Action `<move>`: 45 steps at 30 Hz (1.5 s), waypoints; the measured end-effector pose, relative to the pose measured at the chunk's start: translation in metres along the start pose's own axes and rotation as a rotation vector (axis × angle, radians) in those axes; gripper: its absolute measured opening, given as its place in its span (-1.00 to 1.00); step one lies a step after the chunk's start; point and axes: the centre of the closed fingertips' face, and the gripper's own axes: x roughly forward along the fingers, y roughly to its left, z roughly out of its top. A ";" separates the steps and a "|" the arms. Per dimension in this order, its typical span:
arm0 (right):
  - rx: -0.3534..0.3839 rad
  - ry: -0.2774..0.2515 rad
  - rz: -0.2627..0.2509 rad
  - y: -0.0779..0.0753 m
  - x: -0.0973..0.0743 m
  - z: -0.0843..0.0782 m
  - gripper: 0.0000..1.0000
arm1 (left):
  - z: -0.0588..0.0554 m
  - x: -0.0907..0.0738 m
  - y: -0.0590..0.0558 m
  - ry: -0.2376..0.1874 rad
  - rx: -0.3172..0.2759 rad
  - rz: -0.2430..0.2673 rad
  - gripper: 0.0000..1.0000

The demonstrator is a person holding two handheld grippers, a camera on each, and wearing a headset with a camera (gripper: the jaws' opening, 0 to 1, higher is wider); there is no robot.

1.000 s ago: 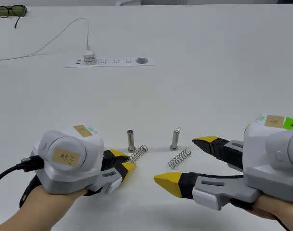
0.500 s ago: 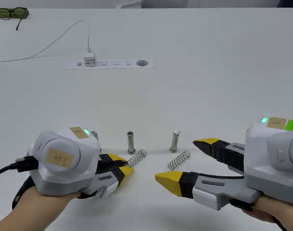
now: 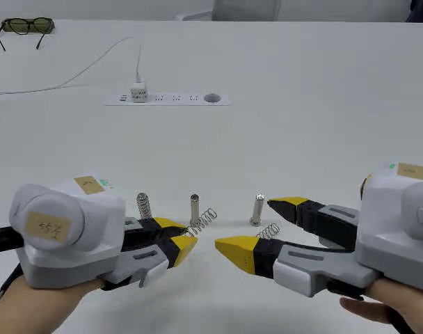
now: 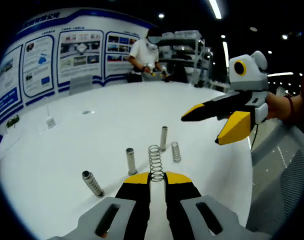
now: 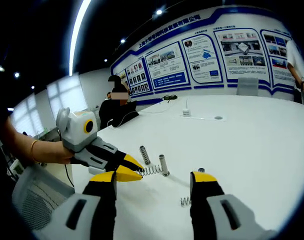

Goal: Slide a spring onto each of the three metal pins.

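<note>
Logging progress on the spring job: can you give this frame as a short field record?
pins loaded: one, the leftmost pin in head view
pins bare: middle pin, right pin
left gripper: jaws shut on a spring, beside the middle pin
right gripper: jaws open, loose spring between them on the table, not gripped

My left gripper (image 3: pixel 184 235) has swung aside, uncovering the sprung pin (image 3: pixel 143 205) just behind its housing. My right gripper (image 3: pixel 244 224) has eased forward, and the loose spring (image 3: pixel 270 229) now lies between its spread jaws.
</note>
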 end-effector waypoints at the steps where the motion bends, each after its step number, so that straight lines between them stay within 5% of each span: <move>1: 0.029 -0.014 0.009 0.002 0.001 0.003 0.19 | 0.004 -0.003 -0.002 -0.016 0.006 -0.001 -0.80; 16: 0.249 -0.111 0.105 0.017 0.007 0.027 -0.20 | 0.043 -0.030 -0.028 -0.169 0.090 -0.024 -0.80; 27: 0.380 -0.135 0.174 0.030 0.010 0.031 -0.40 | 0.050 -0.035 -0.040 -0.206 0.153 -0.046 -0.80; 45: 0.525 -0.161 0.233 0.032 0.011 0.034 -0.72 | 0.053 -0.037 -0.043 -0.249 0.144 -0.058 -0.80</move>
